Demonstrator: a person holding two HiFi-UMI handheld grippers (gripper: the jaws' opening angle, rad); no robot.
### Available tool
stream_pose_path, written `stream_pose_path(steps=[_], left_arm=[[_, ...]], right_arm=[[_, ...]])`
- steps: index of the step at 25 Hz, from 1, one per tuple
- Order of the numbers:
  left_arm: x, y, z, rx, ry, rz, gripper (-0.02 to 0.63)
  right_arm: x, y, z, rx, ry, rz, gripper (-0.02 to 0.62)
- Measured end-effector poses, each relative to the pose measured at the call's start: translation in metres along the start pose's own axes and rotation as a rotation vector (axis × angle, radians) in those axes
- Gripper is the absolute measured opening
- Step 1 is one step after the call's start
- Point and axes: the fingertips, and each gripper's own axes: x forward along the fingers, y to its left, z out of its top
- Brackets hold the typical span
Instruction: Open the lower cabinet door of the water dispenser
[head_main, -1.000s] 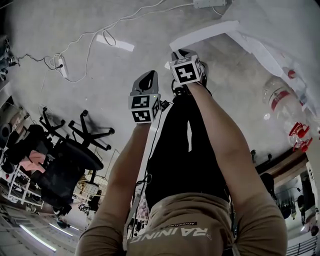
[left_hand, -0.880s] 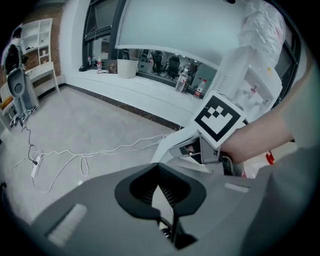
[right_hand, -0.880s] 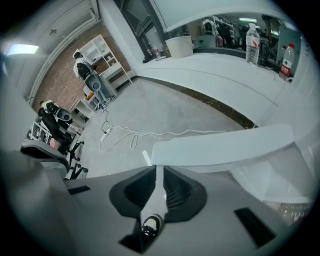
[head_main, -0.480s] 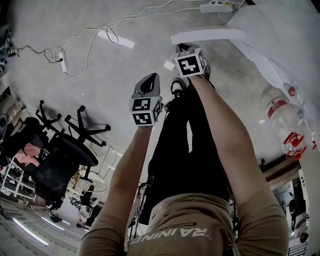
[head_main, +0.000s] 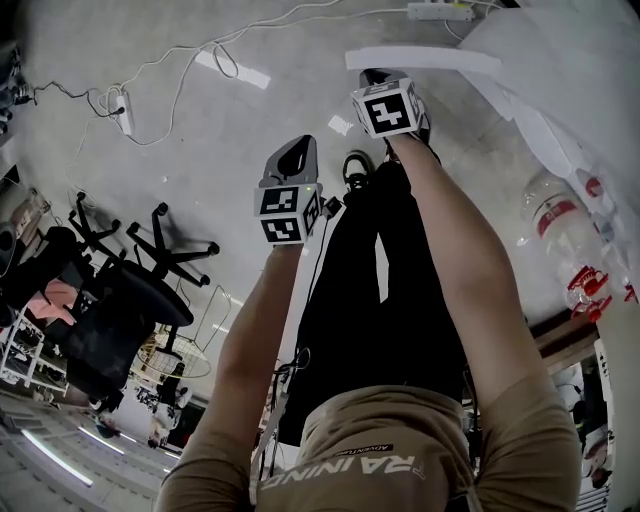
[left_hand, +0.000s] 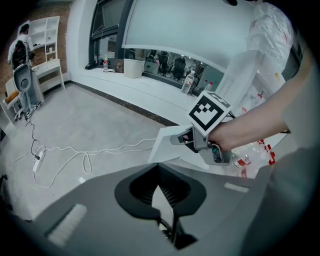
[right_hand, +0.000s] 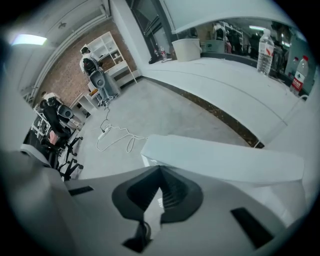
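Observation:
The water dispenser's white lower cabinet door (head_main: 425, 60) stands swung out from the white dispenser body (head_main: 545, 70) at the top of the head view. My right gripper (head_main: 378, 80) reaches down to the door's near edge, its marker cube hiding the tips there. In the right gripper view its jaws (right_hand: 160, 170) are shut tip to tip, with nothing between them and the door panel (right_hand: 220, 160) just beyond. The left gripper view shows that gripper (left_hand: 184, 140) against the door (left_hand: 167, 147). My left gripper (head_main: 297, 152) hangs over bare floor, shut and empty (left_hand: 159, 169).
Plastic water bottles (head_main: 555, 215) lie on the floor right of the legs. Cables and a power strip (head_main: 125, 125) run across the grey floor at upper left, another strip (head_main: 440, 11) at the top. An office chair (head_main: 130, 300) stands at the left. The person's shoes (head_main: 357, 165) are below the door.
My right gripper has moved farther forward, up to the door's edge. The door now lies more level across the head view. The left gripper has hardly shifted.

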Motion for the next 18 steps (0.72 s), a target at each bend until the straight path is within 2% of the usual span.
stream_pose_path(steps=[8, 12, 16, 18], left_arm=[[-0.021, -0.010, 0.016, 0.020, -0.055, -0.009, 0.000], [-0.045, -0.035, 0.015, 0.043, -0.075, -0.049, 0.000], [-0.072, -0.056, 0.013, 0.078, -0.092, -0.081, 0.000], [-0.089, -0.063, 0.013, 0.109, -0.100, -0.099, 0.000]], right_arm=[[-0.043, 0.008, 0.004, -0.034, -0.062, -0.018, 0.008], [-0.091, 0.025, -0.008, -0.049, -0.110, -0.028, 0.008], [-0.152, 0.042, -0.019, -0.155, -0.139, -0.090, 0.008], [-0.185, 0.054, -0.025, -0.166, -0.156, -0.109, 0.008]])
